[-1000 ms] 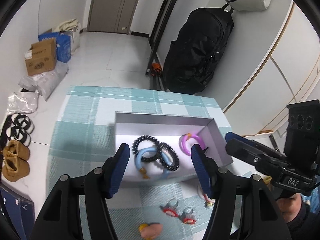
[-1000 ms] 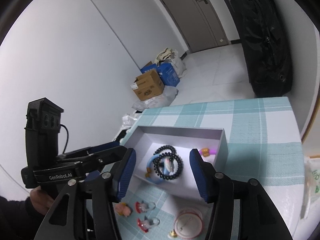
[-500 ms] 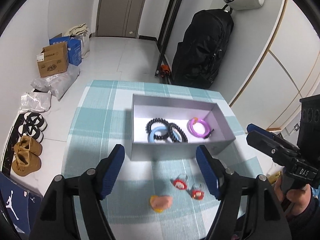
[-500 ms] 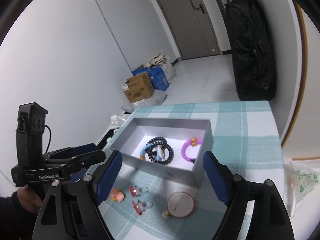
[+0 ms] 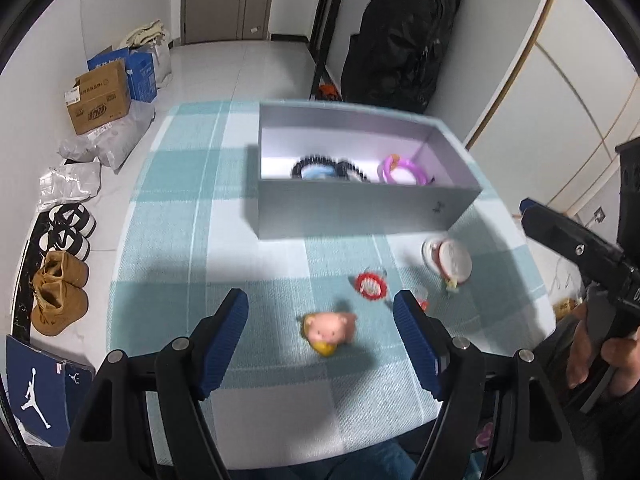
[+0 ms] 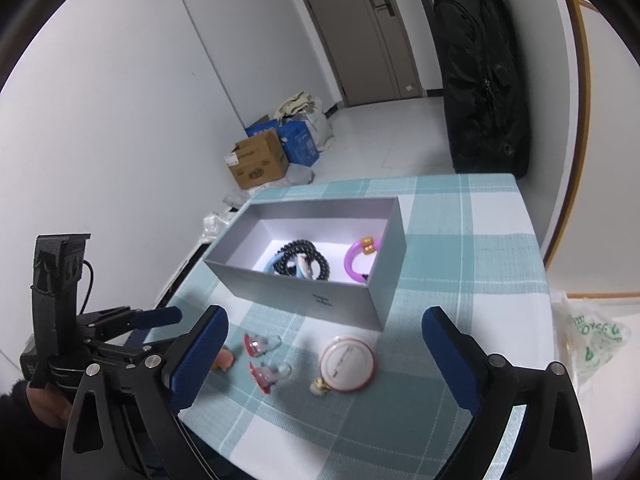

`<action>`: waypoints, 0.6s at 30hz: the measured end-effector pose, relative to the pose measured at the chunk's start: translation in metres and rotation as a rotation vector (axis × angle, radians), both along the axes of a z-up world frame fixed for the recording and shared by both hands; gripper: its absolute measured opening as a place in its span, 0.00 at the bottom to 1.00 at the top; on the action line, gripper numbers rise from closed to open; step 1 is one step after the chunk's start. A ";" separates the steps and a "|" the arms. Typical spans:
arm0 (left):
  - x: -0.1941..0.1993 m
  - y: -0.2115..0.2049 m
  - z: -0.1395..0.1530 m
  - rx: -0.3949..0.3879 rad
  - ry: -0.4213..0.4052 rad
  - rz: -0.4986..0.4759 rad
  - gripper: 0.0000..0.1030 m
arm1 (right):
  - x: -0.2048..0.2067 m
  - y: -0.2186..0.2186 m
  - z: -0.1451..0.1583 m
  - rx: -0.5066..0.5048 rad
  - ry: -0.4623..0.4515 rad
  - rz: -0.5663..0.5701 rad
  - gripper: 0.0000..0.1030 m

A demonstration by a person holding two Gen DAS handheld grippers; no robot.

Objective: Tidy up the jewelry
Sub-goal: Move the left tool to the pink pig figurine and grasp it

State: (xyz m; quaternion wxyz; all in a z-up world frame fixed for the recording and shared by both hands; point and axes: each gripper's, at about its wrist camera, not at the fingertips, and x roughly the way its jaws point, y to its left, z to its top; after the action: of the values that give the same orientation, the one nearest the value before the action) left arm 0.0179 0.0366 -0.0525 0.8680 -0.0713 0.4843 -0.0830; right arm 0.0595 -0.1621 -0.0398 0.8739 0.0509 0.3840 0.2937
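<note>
An open grey box (image 5: 360, 210) (image 6: 304, 292) stands on the checked cloth and holds black bead bracelets (image 6: 304, 258), a blue bracelet and a purple bangle (image 5: 402, 168) (image 6: 356, 258). In front of it on the cloth lie a pink pig charm (image 5: 330, 328), two red-topped rings (image 6: 258, 344) and a round white-and-red disc (image 5: 450, 260) (image 6: 347, 364). My left gripper (image 5: 320, 300) hangs open above the pig charm, with nothing gripped. My right gripper (image 6: 325, 316) hovers over the disc and rings, and its jaws are opening wide with nothing held between them.
The teal checked tablecloth (image 5: 180, 240) ends close below both grippers. A green-printed plastic bag (image 6: 592, 340) lies off the table's right edge. On the floor are cardboard boxes (image 5: 98, 102), shoes (image 5: 60, 300) and a tall black bag (image 5: 400, 40) against the wall.
Both grippers have pulled back from over the box toward the table's near edge and tipped lower. Both sets of jaws have spread wider, the right more. The loose pieces now lie under them.
</note>
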 end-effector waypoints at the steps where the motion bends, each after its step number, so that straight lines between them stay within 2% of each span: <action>1: 0.000 -0.001 -0.004 0.010 0.014 -0.002 0.69 | -0.001 0.000 -0.001 -0.009 0.003 0.000 0.97; 5: -0.001 -0.003 -0.015 0.020 0.054 -0.011 0.69 | -0.003 0.002 -0.008 -0.034 0.024 0.010 0.98; 18: -0.001 -0.008 -0.021 0.064 0.059 -0.005 0.69 | -0.008 -0.005 -0.015 -0.082 0.052 -0.010 0.98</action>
State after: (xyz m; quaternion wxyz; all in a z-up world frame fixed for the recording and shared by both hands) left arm 0.0164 0.0288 -0.0738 0.8549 -0.0446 0.5125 -0.0675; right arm 0.0520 -0.1673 -0.0547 0.8663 0.0247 0.4182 0.2721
